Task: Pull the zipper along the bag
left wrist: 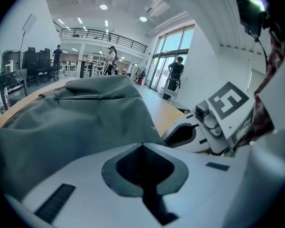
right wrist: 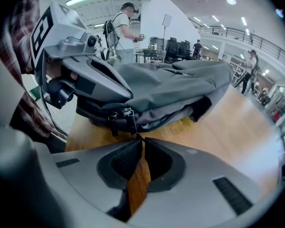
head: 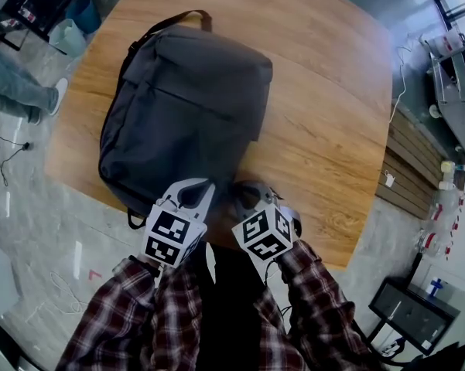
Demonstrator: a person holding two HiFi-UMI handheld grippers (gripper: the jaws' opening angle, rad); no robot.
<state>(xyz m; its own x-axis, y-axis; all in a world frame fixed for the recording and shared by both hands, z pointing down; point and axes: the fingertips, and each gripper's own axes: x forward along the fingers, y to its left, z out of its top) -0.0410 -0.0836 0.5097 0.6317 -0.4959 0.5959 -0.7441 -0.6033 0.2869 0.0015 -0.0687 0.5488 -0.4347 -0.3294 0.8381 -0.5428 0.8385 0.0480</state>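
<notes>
Jaws of left gripper (left wrist: 142, 145) together on dark grey fabric backpack (head: 186, 107); right gripper (right wrist: 138, 137) nipping small black zipper pull (right wrist: 129, 120). Lengthwise away, handle far (flat on round wooden table (head: 333, 130)).

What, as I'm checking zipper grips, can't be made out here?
Left gripper view: the left gripper is shut against the backpack; its jaws hide whether fabric is pinched.
Head view: the right gripper covers the zipper pull.
Right gripper view: folds hide how far the backpack is unzipped.
</notes>
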